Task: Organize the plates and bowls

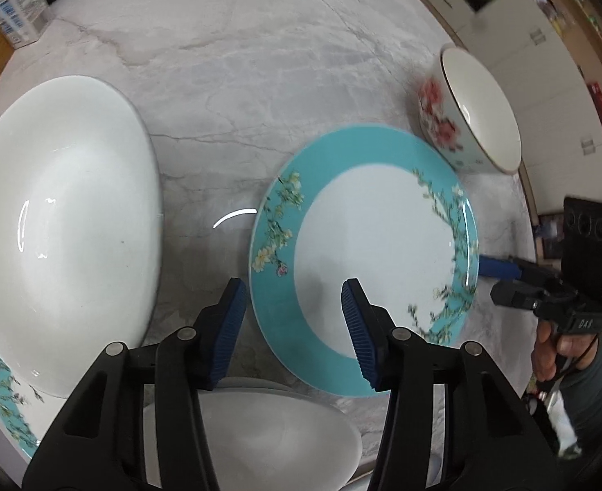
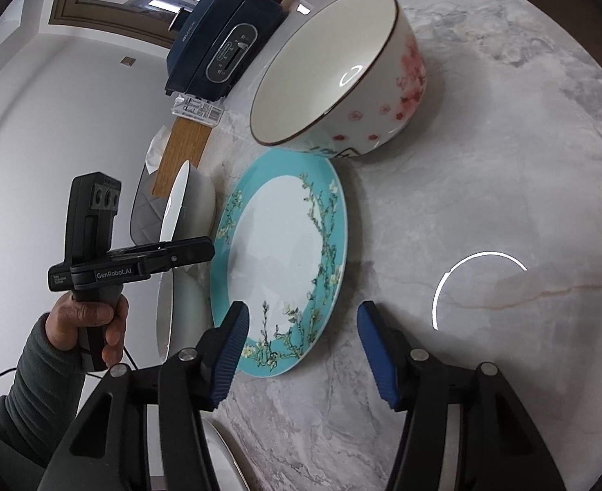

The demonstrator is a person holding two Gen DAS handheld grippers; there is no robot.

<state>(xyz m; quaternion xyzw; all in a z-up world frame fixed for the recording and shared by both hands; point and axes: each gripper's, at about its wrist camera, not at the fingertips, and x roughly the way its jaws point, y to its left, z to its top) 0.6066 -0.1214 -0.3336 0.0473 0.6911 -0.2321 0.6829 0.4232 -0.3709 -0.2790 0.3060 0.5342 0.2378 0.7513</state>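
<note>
We see the left hand-held gripper [image 1: 292, 298] with its two blue pads spread wide, holding nothing, poised above the near rim of the turquoise plate [image 1: 364, 262] that lies flat on the marble tabletop [image 1: 227, 82]. One pad hangs over the bare stone just left of the plate's edge, the other over the plate's white centre; whether either touches the plate we cannot tell. To the left, a large white bowl [image 1: 63, 225] sits on a second turquoise plate [image 1: 2, 388], of which only a sliver of floral rim shows. Directly under the gripper lies another white bowl [image 1: 272, 438], close to the table edge. Beyond the plate's far right rim stands the flowered bowl [image 1: 464, 114], upright, pink blossoms on its wall, just beside the plate and perhaps touching it. In the right wrist view we find the right hand-held gripper [image 2: 301, 327] also wide open and empty, one pad over the near rim of the turquoise plate [image 2: 284, 253] and the other over bare tabletop [image 2: 505, 163] to its right. The flowered bowl [image 2: 341, 73] stands at the plate's far side. From this view the person's left hand [image 2: 88, 323] grips the other tool's handle beyond the plate's left rim, in front of the white bowls. A dark blue appliance [image 2: 223, 37] stands at the far end of the tabletop, and a printed carton [image 1: 14, 12] sits at the far left corner in the left wrist view.
</note>
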